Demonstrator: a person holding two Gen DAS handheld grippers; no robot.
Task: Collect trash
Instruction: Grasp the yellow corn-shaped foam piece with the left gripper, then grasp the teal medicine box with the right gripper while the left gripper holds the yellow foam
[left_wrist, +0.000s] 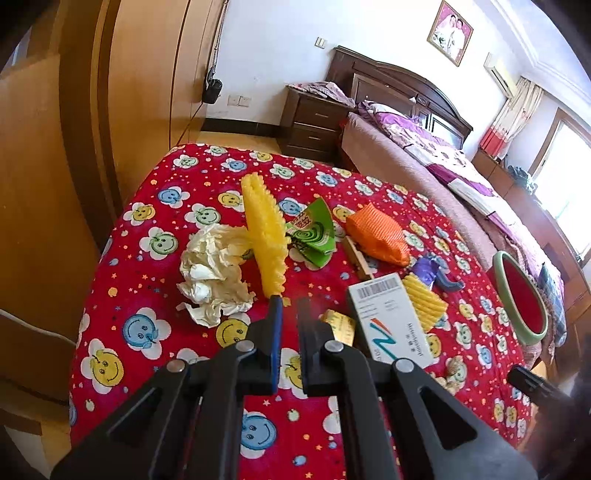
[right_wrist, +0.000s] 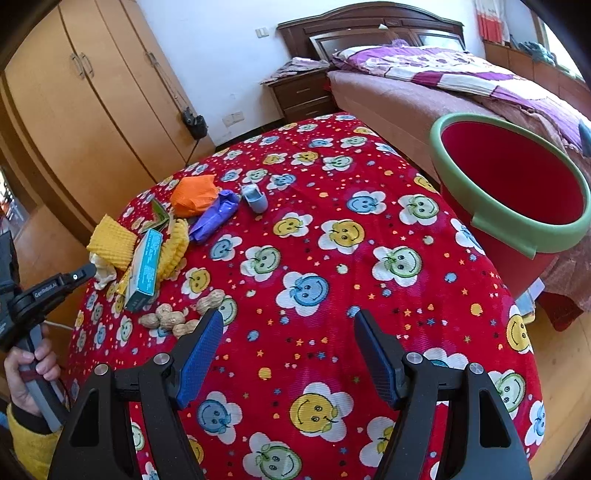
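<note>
My left gripper is shut on the near edge of a yellow ribbed foam sheet, which stands up edge-on over the red smiley tablecloth. It also shows in the right wrist view, with the left gripper at it. Around it lie crumpled paper, a green wrapper, an orange foam net, a white box and a purple wrapper. My right gripper is open and empty above bare cloth. The red bin with a green rim stands at the right.
Peanut shells lie near the table's left edge. A small blue cup sits past the purple wrapper. A wardrobe stands left, and a bed and nightstand behind the table.
</note>
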